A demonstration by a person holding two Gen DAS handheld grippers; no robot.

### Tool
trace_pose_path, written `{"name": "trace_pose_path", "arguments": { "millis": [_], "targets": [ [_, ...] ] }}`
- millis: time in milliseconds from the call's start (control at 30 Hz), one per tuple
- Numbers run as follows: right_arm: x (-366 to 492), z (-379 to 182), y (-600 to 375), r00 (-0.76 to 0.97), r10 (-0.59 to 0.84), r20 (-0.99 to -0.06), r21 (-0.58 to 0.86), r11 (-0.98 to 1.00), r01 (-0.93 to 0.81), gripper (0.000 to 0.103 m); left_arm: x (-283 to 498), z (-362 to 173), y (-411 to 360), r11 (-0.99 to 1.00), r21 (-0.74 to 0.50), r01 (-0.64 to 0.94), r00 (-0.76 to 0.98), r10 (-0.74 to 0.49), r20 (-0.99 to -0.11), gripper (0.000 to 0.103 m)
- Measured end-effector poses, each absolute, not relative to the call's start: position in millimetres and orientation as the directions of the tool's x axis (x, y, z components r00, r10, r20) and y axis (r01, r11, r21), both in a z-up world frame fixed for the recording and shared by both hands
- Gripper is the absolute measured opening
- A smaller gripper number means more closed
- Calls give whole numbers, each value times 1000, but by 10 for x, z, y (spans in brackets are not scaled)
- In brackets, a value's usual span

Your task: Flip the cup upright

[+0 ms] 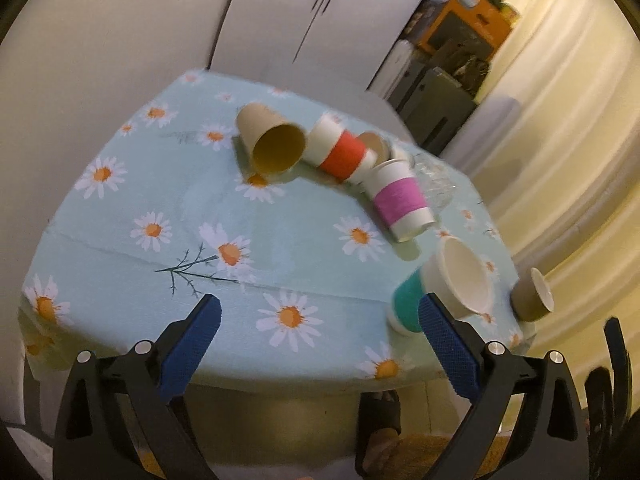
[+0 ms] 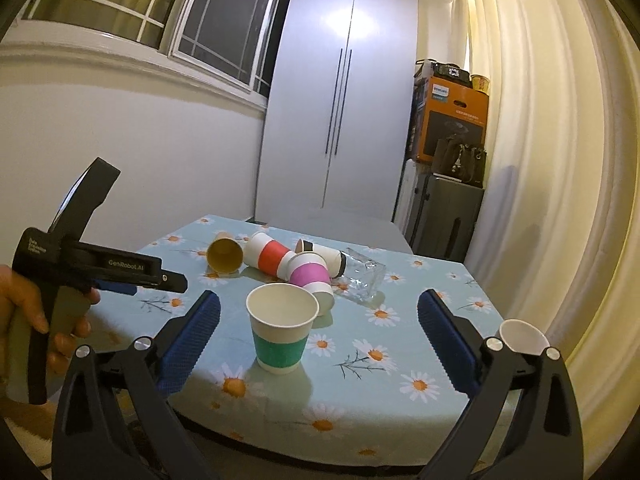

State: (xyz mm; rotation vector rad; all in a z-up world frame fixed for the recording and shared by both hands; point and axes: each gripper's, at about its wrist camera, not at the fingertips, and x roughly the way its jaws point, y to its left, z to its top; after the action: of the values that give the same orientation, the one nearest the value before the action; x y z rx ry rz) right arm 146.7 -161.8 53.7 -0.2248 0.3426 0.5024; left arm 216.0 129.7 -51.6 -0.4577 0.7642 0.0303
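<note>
The green-banded cup point(image 2: 282, 330) stands upright on the surface point(image 2: 400, 344), mouth up, near the front edge and between the spread fingers of the right gripper point(image 2: 319, 336), which touch nothing. In the left wrist view the same cup point(image 1: 440, 292) sits at about 4 o'clock on the surface point(image 1: 140, 184), just beyond the right-hand finger of the left gripper point(image 1: 320, 328); whether that finger touches it cannot be told. That gripper is also spread wide and holds nothing.

At 12 o'clock from the green cup lies a cluster of tipped cups: a pink-banded cup point(image 2: 310, 276) nearest, a red-banded cup point(image 2: 268, 258) behind it, a plain brown cup point(image 2: 225, 254) at 11 o'clock with its mouth facing forward, and a black-banded cup point(image 2: 326, 258) further back. A clear glass point(image 2: 364, 278) lies on its side at 1 o'clock, just beside the cluster. A small brown cup point(image 1: 532, 300) stands at the surface's right edge, at 3 o'clock.

A hand point(image 2: 24, 320) holds the left gripper's handle at 9 o'clock. Behind the surface are a white cupboard point(image 2: 344, 120), an orange box point(image 2: 452, 120) and curtains point(image 2: 552, 160).
</note>
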Motion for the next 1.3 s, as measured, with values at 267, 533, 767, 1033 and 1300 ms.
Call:
{"name": "trace_pose_path", "arguments": {
  "millis": [267, 533, 767, 1033, 1300],
  "targets": [
    [1305, 773, -1946, 801, 468, -375, -87, 842, -532, 98, 1638, -266, 743, 970, -229, -80, 791, -78, -607, 96],
    [1151, 859, -2317, 796, 465, -388, -71, 846, -529, 98, 1064, -67, 386, 986, -161, -31, 850, -58, -524, 96],
    [985, 843, -2550, 795, 462, -393, -27, 858, -513, 98, 661, -3, 213, 990, -140, -7, 876, -62, -479, 96],
    [762, 813, -2615, 797, 465, -385, -34, 856, -516, 98, 361, -23, 121, 991, -132, 30, 893, -86, -443, 96],
    [664, 750, -2596, 801, 458, -385, -66, 852, -519, 98, 193, -45, 16, 995, -88, 52, 905, -84, -416, 96]
  ]
}}
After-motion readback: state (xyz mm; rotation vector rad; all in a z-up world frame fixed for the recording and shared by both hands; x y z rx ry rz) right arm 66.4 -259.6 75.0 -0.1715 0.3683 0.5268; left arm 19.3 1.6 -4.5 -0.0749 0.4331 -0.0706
